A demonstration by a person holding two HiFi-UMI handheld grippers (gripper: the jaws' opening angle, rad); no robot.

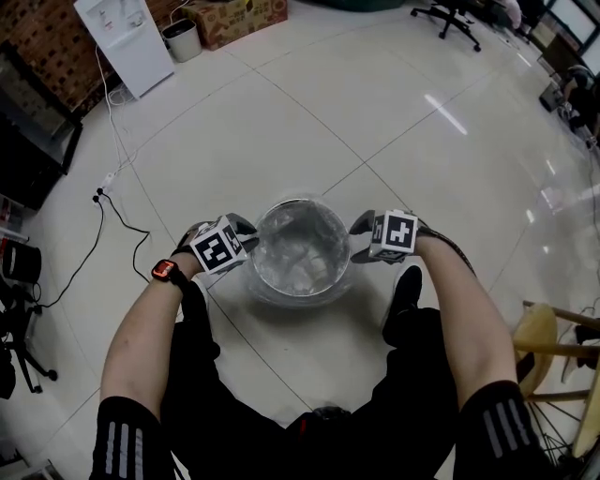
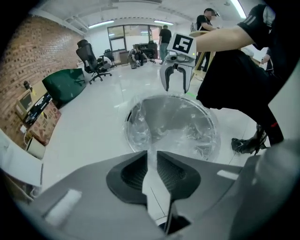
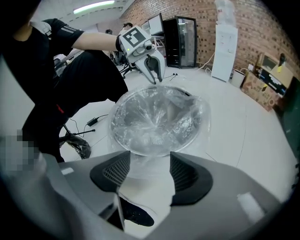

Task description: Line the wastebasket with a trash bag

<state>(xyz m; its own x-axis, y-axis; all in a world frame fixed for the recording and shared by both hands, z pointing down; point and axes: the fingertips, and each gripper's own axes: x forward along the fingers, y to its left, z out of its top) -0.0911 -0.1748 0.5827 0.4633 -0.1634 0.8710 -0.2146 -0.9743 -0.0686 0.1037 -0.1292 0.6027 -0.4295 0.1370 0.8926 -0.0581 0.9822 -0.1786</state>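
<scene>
A round wastebasket (image 1: 298,292) stands on the white tiled floor in front of my legs. A clear trash bag (image 1: 300,248) lies inside it, with its edge folded over the rim. My left gripper (image 1: 248,242) is at the left rim. In the left gripper view its jaws (image 2: 151,154) stand nearly together, with a thin strip of the bag's edge pinched between them. My right gripper (image 1: 358,239) is at the right rim with its jaws wide apart. In the right gripper view (image 3: 150,161) the bag's overhang lies loose between them, and the pads do not press on it.
A white water dispenser (image 1: 122,37), a small bin (image 1: 182,39) and a cardboard box (image 1: 239,17) stand at the far left. A cable (image 1: 117,211) runs over the floor at the left. A wooden stool (image 1: 553,347) stands at the right. My shoe (image 1: 405,300) is beside the basket.
</scene>
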